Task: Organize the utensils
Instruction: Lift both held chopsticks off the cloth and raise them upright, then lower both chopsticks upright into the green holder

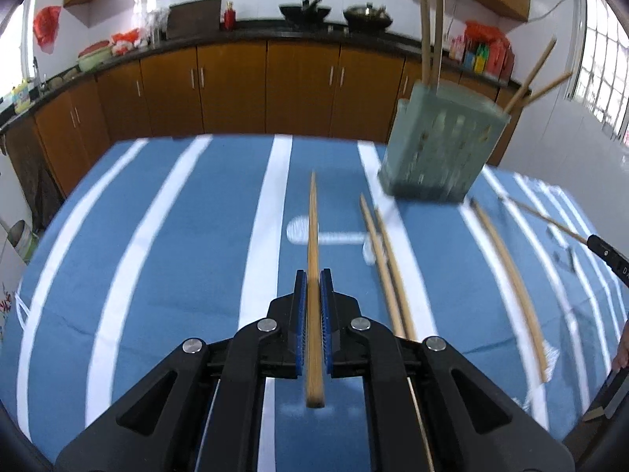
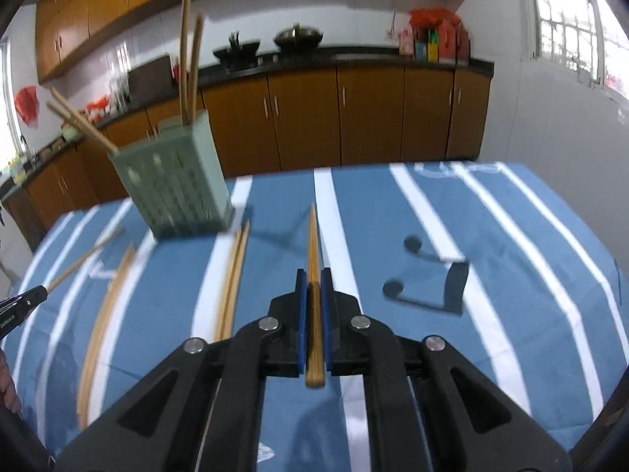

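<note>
Left tongs (image 1: 313, 281): blue pads clamped on a single chopstick (image 1: 313, 236) that runs lengthwise between them, tip forward, butt end projecting back toward the camera. Right tongs (image 2: 313, 281): likewise clamped on one chopstick (image 2: 313, 244), same orientation.

The green slotted holder (image 1: 440, 149) stands on the blue striped tablecloth (image 1: 157, 236), ahead and to the right of the left tongs; from the right tongs it lies ahead and to the left (image 2: 177, 185). It already carries several chopsticks, some upright, some leaning out.

Loose chopsticks remain on the cloth: a pair (image 1: 383, 259) just right of the left tongs, another (image 1: 507, 275) further right. A black stand (image 2: 440, 279) lies to the right of the right tongs.

Assessment: the carry step is in hand, with both sticks lifted and neither yet over the holder. The next move appears to call for tilting each stick tip-down, aligning it over the holder's open top, then releasing. Frames are motion-blurred; compartment divisions cannot be made out.
</note>
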`<state>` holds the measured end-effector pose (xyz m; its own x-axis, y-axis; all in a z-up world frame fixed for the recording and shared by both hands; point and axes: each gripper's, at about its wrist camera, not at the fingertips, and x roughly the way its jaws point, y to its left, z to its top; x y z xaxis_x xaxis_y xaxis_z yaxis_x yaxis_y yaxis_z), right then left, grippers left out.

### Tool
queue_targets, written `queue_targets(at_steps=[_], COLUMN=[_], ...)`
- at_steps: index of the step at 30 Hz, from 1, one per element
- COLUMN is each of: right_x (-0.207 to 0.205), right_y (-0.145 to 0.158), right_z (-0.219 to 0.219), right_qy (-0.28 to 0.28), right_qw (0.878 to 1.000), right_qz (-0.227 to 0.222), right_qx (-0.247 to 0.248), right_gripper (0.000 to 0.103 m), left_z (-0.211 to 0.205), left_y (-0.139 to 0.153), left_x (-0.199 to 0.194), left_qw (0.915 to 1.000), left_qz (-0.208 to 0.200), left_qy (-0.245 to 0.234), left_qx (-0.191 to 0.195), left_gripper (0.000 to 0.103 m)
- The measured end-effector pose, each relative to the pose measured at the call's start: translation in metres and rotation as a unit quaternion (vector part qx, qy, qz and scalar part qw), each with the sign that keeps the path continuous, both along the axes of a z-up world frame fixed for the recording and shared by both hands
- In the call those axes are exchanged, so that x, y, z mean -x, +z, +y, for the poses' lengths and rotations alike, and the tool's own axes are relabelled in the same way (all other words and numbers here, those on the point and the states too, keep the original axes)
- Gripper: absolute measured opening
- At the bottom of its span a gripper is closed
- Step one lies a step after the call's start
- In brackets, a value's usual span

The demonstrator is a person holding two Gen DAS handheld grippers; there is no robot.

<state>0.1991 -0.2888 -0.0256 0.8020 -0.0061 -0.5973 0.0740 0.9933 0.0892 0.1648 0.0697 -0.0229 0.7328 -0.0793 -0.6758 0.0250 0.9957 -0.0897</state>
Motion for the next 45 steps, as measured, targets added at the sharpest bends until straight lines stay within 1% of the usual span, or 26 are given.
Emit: queue_targets(at_steps=[4,8,10,13,18,21,24,28,32,35,37,41,43,45], right_x=[0.01,0.018,0.018,0.02,0.021,0.019,0.02,0.025,0.026,0.027,0.025,0.012,0.0,-0.019], right_y=[0.028,0.046,0.052,0.058,0.066,0.075,0.095,0.131,0.159,0.174,0.183,0.196,0.2,0.202], right_z=[-0.003,-0.003,-0.004,-0.005,-0.004,-0.003,0.0,0.009,0.019,0.028,0.035,0.043,0.047,0.051], right_qy=[-0.002,-0.003,-0.003,-0.003,-0.002,0.002,0.019,0.056,0.108,0.131,0.134,0.13,0.127,0.122], right_qw=[0.999,0.996,0.995,0.994,0.993,0.993,0.991,0.985,0.978,0.974,0.972,0.97,0.971,0.974], right_qz=[-0.051,-0.087,-0.097,-0.106,-0.115,-0.119,-0.134,-0.161,-0.163,-0.17,-0.179,-0.195,-0.195,-0.182], right_qx=[-0.008,-0.011,-0.011,-0.012,-0.011,-0.014,-0.024,-0.041,-0.066,-0.068,-0.064,-0.064,-0.058,-0.051], right_gripper=[0.008,0.008,0.008,0.008,0.008,0.008,0.008,0.008,0.008,0.008,0.008,0.008,0.008,0.008], left_z=[0.004,0.008,0.01,0.011,0.011,0.01,0.003,-0.006,-0.02,-0.031,-0.038,-0.048,-0.053,-0.057], left_y=[0.024,0.045,0.053,0.062,0.067,0.075,0.092,0.12,0.146,0.165,0.179,0.195,0.197,0.195], left_x=[0.005,0.009,0.01,0.009,0.008,0.009,0.011,0.012,0.014,0.013,0.009,-0.007,-0.022,-0.033], left_qw=[0.9992,0.9971,0.9962,0.9953,0.9948,0.9942,0.9923,0.9881,0.9831,0.9776,0.9732,0.9671,0.9662,0.9678], left_qz=[-0.038,-0.07,-0.081,-0.092,-0.098,-0.103,-0.119,-0.144,-0.164,-0.188,-0.21,-0.237,-0.241,-0.236], left_qy=[0.002,0.006,0.007,0.007,0.006,-0.002,-0.017,-0.042,-0.07,-0.083,-0.08,-0.068,-0.06,-0.055], left_qx=[0.015,0.028,0.03,0.029,0.029,0.032,0.03,0.035,0.042,0.046,0.047,0.061,0.068,0.069], left_gripper=[0.007,0.007,0.007,0.007,0.007,0.007,0.007,0.007,0.007,0.007,0.007,0.007,0.007,0.007])
